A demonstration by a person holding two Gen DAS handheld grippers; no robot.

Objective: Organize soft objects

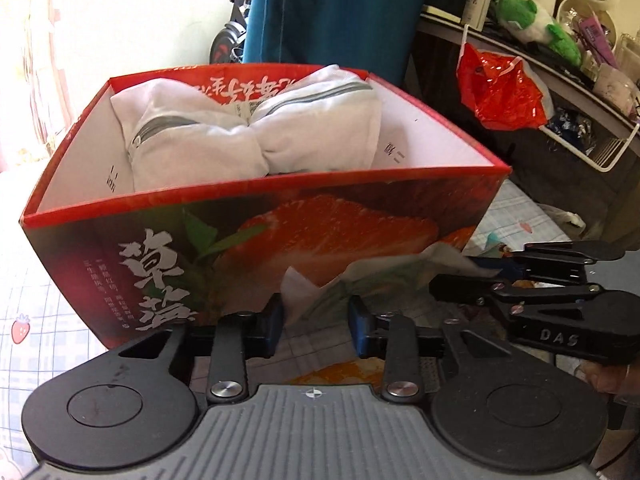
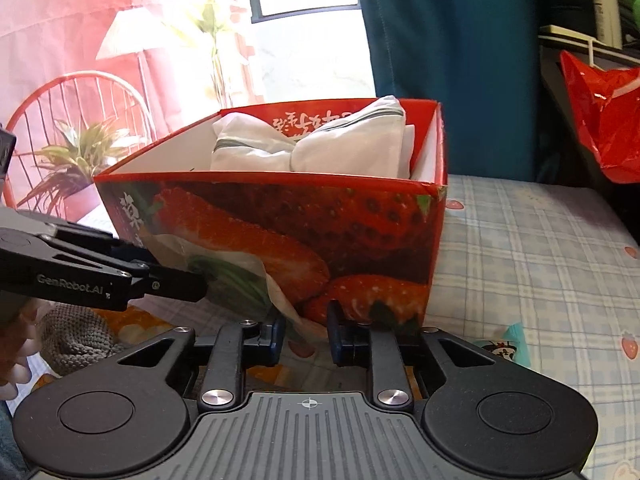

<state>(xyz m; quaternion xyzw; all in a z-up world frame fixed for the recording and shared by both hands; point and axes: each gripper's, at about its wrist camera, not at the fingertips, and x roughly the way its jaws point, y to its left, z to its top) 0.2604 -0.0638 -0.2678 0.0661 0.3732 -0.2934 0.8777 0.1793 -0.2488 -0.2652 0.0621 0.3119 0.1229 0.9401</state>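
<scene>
- Left gripper sits low in front of the strawberry box, its 2 blue fingers apart, with a thin white and green printed cloth draped between them and against the box's near wall; whether the pads touch the cloth I cannot tell.
- Right gripper is level with it and also close to the box's near wall, fingers apart, the cloth's lower corner hanging between them.
- From the right wrist view the left gripper reaches in from the left, its tip against the cloth at the box wall; from the left wrist view the right gripper comes in from the right toward the same cloth.
- Plaid bedsheet with small strawberry prints carries the box; open sheet lies to the box's right.
- Strawberry box is open-topped, with red rims and white inner walls; free space shows along its inner left and right sides.
- White folded garment with grey stripes fills the far half of the box, rising to the rim.
- Teal curtain hangs just behind the box.
- Red plastic bag hangs from a white wire rack at the right, well apart from the box.
- Grey knitted item lies on the sheet below the left gripper.
</scene>
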